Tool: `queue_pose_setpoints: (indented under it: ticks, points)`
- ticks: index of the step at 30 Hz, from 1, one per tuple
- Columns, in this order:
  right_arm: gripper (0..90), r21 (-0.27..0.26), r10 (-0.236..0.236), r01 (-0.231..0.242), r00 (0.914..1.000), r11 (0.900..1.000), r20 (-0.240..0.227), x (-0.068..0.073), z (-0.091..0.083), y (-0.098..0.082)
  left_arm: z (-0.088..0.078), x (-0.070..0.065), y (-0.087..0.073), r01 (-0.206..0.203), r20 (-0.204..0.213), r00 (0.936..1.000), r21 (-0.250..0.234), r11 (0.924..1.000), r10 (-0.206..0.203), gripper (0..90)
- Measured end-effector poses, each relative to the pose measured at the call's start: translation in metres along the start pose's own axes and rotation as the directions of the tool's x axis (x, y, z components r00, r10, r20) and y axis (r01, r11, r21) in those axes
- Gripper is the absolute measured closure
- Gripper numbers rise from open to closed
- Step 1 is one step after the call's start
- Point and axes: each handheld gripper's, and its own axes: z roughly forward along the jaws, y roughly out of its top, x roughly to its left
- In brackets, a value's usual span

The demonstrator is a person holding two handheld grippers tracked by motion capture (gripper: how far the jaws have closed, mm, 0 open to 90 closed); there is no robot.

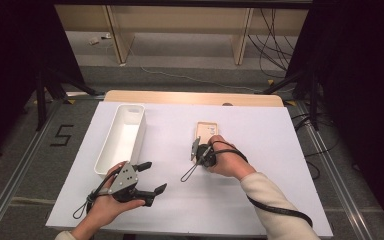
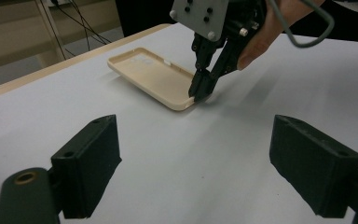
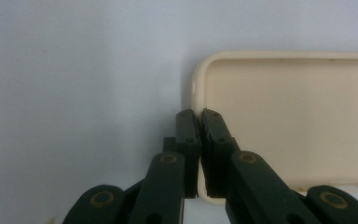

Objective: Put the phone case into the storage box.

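Note:
A cream phone case (image 1: 207, 131) lies open side up on the white table sheet, a little right of the middle. My right gripper (image 1: 203, 145) points down at its near end, and the jaws are shut on the case's side rim by a corner (image 3: 199, 116). The left gripper view shows that pinch from the side, with the right gripper (image 2: 199, 93) on the near corner of the case (image 2: 154, 74). My left gripper (image 1: 153, 177) is held near the table's front left. It stands open with nothing between its two black pads (image 2: 91, 165).
A long white tray (image 1: 141, 135) lies at the left of the sheet, just beyond the left hand. The sheet (image 1: 260, 200) covers a wooden table; its far edge shows behind. Cables trail from both grippers over the front of the table.

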Motion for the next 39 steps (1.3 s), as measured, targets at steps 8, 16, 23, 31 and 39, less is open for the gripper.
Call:
queue_pose_setpoints:
  ticks: [8, 16, 23, 31, 39]
  points:
    - [87.5, -0.07, 0.011, -0.01, 0.9999, 0.997, 0.013, -0.001, -0.018, -0.002, 0.0, 0.0, 0.0, -0.001, -0.002, 1.0, -0.001, 1.0, 0.001, 15.6]
    - [87.5, -0.151, 0.019, -0.016, 0.9997, 0.988, 0.017, 0.003, -0.028, -0.008, 0.0, 0.0, 0.0, 0.005, -0.001, 1.0, -0.003, 1.0, -0.005, 15.6]
    - [87.5, -0.19, 0.016, -0.011, 0.9996, 0.982, 0.024, 0.006, -0.032, -0.012, 0.0, 0.0, 0.0, 0.006, -0.002, 1.0, -0.003, 1.0, -0.006, 15.6]
    - [87.5, -0.256, 0.024, -0.021, 0.9997, 0.966, 0.009, 0.011, -0.035, -0.014, 0.0, 0.0, 0.0, 0.007, -0.001, 1.0, -0.002, 1.0, -0.007, 15.6]
    - [87.5, -0.305, 0.024, -0.024, 0.9997, 0.952, -0.004, 0.015, -0.04, -0.015, 0.0, 0.0, 0.0, 0.009, -0.002, 1.0, -0.004, 1.0, -0.009, 15.6]
